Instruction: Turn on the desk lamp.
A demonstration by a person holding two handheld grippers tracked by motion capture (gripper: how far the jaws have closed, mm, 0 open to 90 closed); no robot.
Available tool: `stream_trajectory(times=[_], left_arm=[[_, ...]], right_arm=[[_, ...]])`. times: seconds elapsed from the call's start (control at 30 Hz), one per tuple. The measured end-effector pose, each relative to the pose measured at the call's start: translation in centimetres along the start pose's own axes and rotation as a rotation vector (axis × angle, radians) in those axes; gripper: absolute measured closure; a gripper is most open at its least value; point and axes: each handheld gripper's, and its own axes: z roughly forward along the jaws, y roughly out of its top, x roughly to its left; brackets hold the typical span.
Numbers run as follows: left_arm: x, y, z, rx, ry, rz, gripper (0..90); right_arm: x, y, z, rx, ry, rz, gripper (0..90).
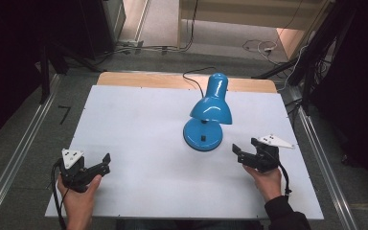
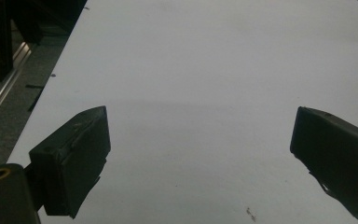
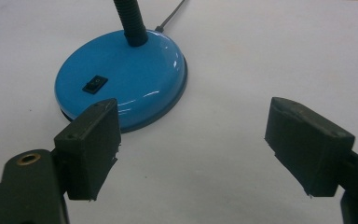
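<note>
White table (image 1: 139, 143), wide and flat, with a strip of bare wood along the far edge. Blue desk lamp (image 1: 208, 115) standing upright right of centre on it: round base (image 1: 202, 134) flat on the white surface, shade (image 1: 212, 106) tipped forward over the base, black cord (image 1: 194, 79) trailing off the far edge. Seen closer in the right gripper view: base (image 3: 123, 77) glossy, black ribbed neck (image 3: 129, 21) rising from its middle, small black rocker switch (image 3: 95, 84) on its top.

Left gripper (image 1: 104, 165) held in a hand (image 1: 79, 199) at the near left corner, well apart from the lamp; jaws spread wide in the left gripper view, bare table (image 2: 200, 93) between them (nothing gripped).

Right gripper (image 1: 243, 150) held in the other hand (image 1: 267, 182) near the right edge, just beside the lamp base and pointing towards it, not touching. Jaws wide apart in the right gripper view, left jaw overlapping the base's near rim in the picture, white surface between them.
</note>
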Motion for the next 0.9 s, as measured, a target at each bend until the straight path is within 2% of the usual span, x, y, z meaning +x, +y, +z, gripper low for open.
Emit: stream_trajectory(times=[0.5,0.9], left_arm=[[0.0,0.0,0.0,0.001,-0.003,-0.001,5.5],[0.1,0.0,-0.1,0.003,-0.001,-0.002,5.5]], right_arm=[[1.5,0.8,1.1,0.006,0.03,-0.021,15.7],[2.6,1.2,2.3,0.014,0.051,-0.018,14.5]])
